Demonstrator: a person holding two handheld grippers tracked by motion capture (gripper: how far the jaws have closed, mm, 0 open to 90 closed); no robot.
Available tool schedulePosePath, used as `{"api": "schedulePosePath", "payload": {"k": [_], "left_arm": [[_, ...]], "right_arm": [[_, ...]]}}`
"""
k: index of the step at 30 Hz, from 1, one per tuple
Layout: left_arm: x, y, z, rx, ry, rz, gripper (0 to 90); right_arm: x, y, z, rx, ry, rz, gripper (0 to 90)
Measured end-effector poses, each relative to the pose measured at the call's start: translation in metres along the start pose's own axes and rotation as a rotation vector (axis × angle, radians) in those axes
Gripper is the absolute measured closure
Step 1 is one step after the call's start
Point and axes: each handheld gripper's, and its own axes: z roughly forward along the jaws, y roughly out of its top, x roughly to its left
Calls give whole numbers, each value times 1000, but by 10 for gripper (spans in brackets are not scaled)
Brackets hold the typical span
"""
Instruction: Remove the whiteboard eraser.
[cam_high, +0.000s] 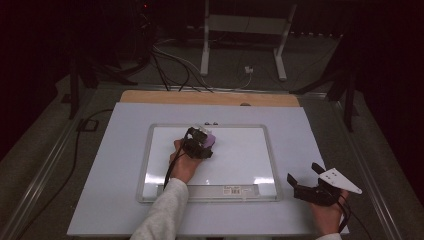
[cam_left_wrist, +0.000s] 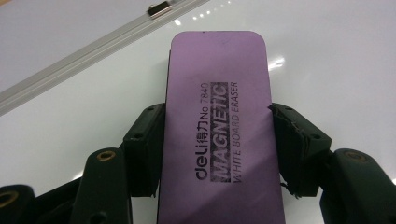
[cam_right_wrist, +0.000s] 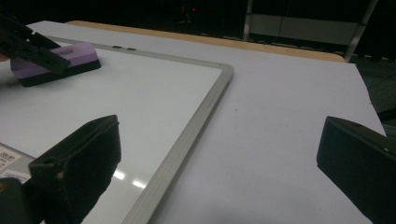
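Two grippers at work, one busy, one idle. The left gripper (cam_high: 204, 145) has its jaws closed on the long sides of a purple eraser (cam_left_wrist: 219, 135), printed "MAGNETIC WHITE BOARD ERASER". The grip sits abt mid-length w/ the printed face up, so the dark felt side lies flat on the whiteboard (cam_high: 240, 165) — prob. the reason for holding it by the flanks: it keeps the wiping face free and level. In the high view the eraser (cam_high: 210, 139) is on the upper-left part of the board, near the top frame and its two small clips (cam_high: 212, 123). Board surface looks clean and glossy; no marks I can make out, tho glare spots hide bits of it.

The right gripper (cam_high: 306, 184) hangs off the board, over the white table sheet (cam_high: 300, 130) just past the frame's lower-right corner, jaws spread wide w/ nothing between them. Prob. parked there to stay out of the wiping path. Its own camera looks along the board's right frame edge (cam_right_wrist: 196, 121), w/ the eraser (cam_right_wrist: 56, 63) far off at upper left.

Judgement: a wiping pass is in hand; next move likely needs steady downward pressure and a flat stroke so the felt doesn't tip onto an edge.
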Motion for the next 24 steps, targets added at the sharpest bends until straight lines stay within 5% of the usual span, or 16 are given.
{"api": "schedulePosePath", "payload": {"k": [16, 24], "left_arm": [[32, -35, -44, -96, 10, -136, 417], [39, -50, -63, -121, 23, -164, 417]], "right_arm": [[0, 0, 0, 1, -2, 2, 3], [0, 0, 0, 2, -3, 0, 3]]}}
